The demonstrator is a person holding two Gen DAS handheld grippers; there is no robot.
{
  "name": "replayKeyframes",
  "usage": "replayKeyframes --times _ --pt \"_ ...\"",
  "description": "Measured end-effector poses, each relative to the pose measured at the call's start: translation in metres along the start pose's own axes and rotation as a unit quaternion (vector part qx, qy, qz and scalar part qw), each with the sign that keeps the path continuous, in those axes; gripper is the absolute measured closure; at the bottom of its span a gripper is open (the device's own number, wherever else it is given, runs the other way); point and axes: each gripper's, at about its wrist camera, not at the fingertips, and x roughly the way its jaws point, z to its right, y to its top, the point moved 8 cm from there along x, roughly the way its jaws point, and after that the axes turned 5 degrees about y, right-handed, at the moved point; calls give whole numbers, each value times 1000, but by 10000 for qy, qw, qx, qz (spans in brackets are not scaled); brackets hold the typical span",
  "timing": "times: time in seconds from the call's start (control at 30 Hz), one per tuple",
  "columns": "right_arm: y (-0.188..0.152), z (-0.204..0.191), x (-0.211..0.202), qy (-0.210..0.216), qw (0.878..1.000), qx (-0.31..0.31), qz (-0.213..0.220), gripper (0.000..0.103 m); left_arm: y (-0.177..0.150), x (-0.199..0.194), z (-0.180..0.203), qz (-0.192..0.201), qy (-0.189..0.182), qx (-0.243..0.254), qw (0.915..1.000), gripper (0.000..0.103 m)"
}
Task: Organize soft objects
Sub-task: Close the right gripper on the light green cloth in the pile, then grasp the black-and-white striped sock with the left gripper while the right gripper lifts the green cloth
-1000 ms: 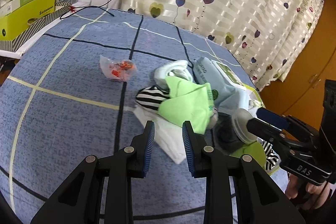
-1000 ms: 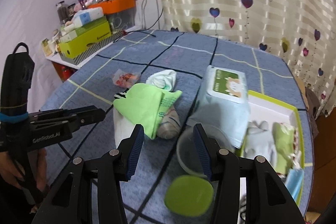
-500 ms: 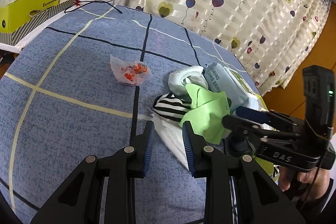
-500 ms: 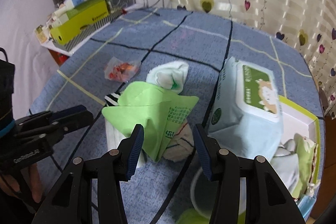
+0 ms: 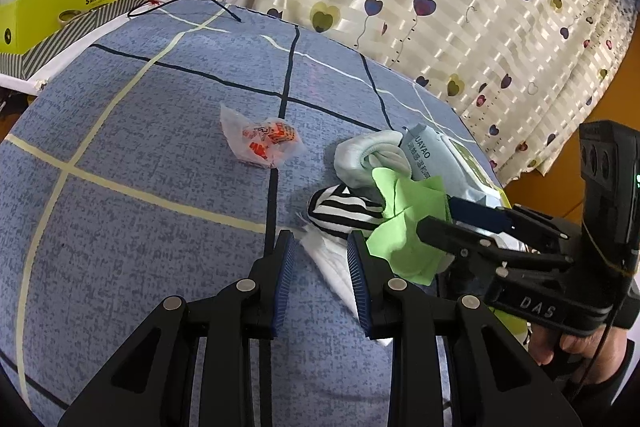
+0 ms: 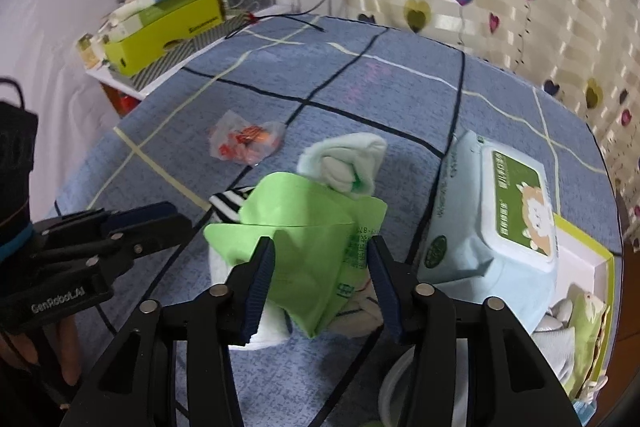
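A pile of soft things lies on the blue table: a green cloth (image 6: 304,227) on top, a black-and-white striped sock (image 5: 344,207), a rolled pale-green sock (image 6: 348,163) and a white cloth (image 5: 336,267). My right gripper (image 6: 320,259) is open, its jaws on either side of the green cloth. My left gripper (image 5: 320,267) is open, its tips at the white cloth's edge. The right gripper also shows in the left wrist view (image 5: 444,215), over the green cloth (image 5: 408,227).
A wet-wipe pack (image 6: 496,211) lies right of the pile. A yellow-rimmed white tray (image 6: 580,259) with soft items sits at the right. A clear packet with orange print (image 6: 244,143) lies left. A clear bowl (image 6: 396,387) is near. Boxes (image 6: 160,27) stand beyond the table.
My right gripper has moved forward and down, so the green cloth now sits between its jaws. My left gripper has shifted left and slightly closer to the white cloth.
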Motion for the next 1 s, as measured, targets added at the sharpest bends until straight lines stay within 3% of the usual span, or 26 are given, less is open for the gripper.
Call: replayKeyframes --times 0.1,0.13,0.43,0.5,0.63,1.0 --pt "-1 -2 3 -60 9999 -83 -18 84 0 0 -1 2 -12 3 10000 74" --pt "-1 -1 3 -95 9999 -102 -28 86 0 0 -1 1 -8 4 10000 74" --pt "0 7 4 -95 9999 -30 -25 87 0 -1 -1 1 -19 -4 10000 74" --pt "1 5 5 -97 9999 -72 -17 96 0 -2 0 -9 -25 -9 10000 74" --pt "2 1 0 -61 9998 -143 78 99 1 -2 0 -5 -3 -18 10000 74" --pt "17 1 -70 -69 9946 -56 1033 99 10 0 14 13 -90 159 9998 74"
